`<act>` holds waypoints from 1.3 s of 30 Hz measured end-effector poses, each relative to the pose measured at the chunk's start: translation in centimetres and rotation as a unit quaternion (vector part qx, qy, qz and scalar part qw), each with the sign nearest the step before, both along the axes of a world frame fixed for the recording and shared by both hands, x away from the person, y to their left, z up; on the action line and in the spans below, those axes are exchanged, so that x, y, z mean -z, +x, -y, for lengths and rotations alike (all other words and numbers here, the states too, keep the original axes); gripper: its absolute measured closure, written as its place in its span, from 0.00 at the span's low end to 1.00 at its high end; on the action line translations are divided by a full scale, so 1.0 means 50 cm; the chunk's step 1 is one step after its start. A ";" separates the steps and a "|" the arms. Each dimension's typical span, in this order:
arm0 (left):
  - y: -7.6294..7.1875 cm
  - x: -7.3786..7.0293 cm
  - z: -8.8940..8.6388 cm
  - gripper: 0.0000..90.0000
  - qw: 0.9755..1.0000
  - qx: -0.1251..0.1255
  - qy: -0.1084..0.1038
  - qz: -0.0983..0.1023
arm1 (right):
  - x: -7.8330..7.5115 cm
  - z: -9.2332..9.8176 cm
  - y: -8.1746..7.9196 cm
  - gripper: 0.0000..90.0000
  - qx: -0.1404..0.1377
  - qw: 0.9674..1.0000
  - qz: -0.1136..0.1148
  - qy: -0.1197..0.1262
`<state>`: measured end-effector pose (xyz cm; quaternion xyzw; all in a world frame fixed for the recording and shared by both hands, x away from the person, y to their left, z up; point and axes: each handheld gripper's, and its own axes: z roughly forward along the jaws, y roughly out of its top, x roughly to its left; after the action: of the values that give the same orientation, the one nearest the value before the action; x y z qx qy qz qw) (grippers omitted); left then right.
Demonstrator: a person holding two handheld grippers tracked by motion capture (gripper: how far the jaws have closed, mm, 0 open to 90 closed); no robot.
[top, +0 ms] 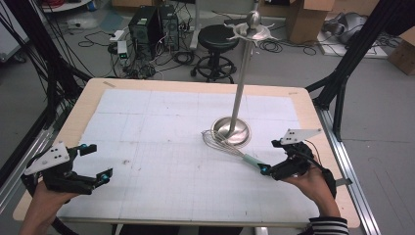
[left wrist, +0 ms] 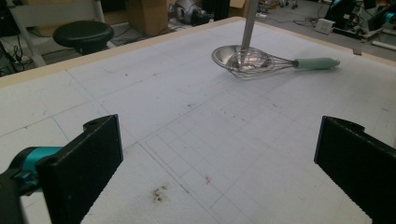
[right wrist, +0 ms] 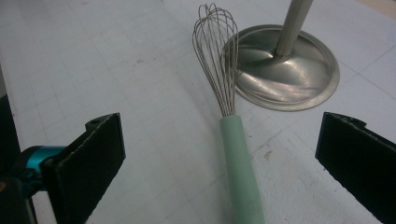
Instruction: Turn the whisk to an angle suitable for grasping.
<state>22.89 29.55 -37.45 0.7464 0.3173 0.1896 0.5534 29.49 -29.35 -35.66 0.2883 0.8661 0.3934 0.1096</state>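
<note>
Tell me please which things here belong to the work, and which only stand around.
Seems part of the work:
whisk, between the right gripper open jaws
metal stand
left gripper, open

Only standing around:
stool
computer towers
cardboard boxes

Wire balloon whisk w/ pale-green handle [top: 229, 147] [left wrist: 261, 64] [right wrist: 231, 121] is lying flat on white grid mat, wire head resting against round base of tall steel stand [top: 236, 128] [left wrist: 229, 53] [right wrist: 292, 70], handle pointing twd right gripper.
</note>
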 end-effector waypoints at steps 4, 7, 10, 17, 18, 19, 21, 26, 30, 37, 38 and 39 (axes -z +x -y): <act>0.001 -0.001 0.000 0.02 1.000 -0.005 -0.002 0.003 | 0.005 -0.017 0.020 0.00 -0.009 1.000 -0.014 -0.023; 0.000 0.000 -0.001 0.02 1.000 -0.005 -0.003 0.004 | 0.014 -0.028 0.034 0.00 -0.014 0.999 -0.035 -0.034; 0.000 0.000 -0.004 0.02 1.000 -0.007 -0.003 0.003 | 0.024 -0.038 0.043 0.00 -0.024 0.997 -0.043 -0.051; 0.001 0.001 -0.004 0.02 1.000 -0.008 -0.004 0.005 | 0.043 -0.053 0.059 0.00 -0.032 0.995 -0.060 -0.076; 0.001 0.002 -0.004 0.02 1.000 -0.007 -0.004 0.004 | 0.046 -0.054 0.061 0.00 -0.033 0.994 -0.063 -0.079; 0.001 0.002 -0.003 0.02 1.000 -0.006 -0.003 0.004 | 0.049 -0.056 0.064 0.00 -0.033 0.994 -0.064 -0.083; 0.002 0.002 -0.002 0.02 1.000 -0.006 -0.002 0.003 | 0.055 -0.059 0.068 0.00 -0.036 0.993 -0.069 -0.089; 0.003 0.004 0.000 0.02 1.000 -0.005 -0.002 0.002 | 0.069 -0.067 0.077 0.05 -0.041 0.990 -0.084 -0.109; 0.003 0.006 0.003 0.02 1.000 -0.005 0.000 0.000 | 0.081 -0.075 0.083 0.05 -0.036 0.988 -0.087 -0.126; 0.004 0.007 0.007 0.02 1.000 -0.003 0.001 -0.001 | 0.097 -0.086 0.090 0.18 -0.027 0.984 -0.087 -0.152; 0.004 0.007 0.007 0.02 1.000 -0.003 0.002 -0.002 | 0.098 -0.087 0.091 0.18 -0.024 0.984 -0.086 -0.154; 0.004 0.007 0.007 0.02 1.000 -0.003 0.002 -0.001 | 0.101 -0.089 0.093 0.18 -0.021 0.984 -0.089 -0.154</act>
<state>23.08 29.20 -37.80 0.7467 0.3197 0.1910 0.5511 34.13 -24.93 -40.72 0.2840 0.9283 0.2304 0.0667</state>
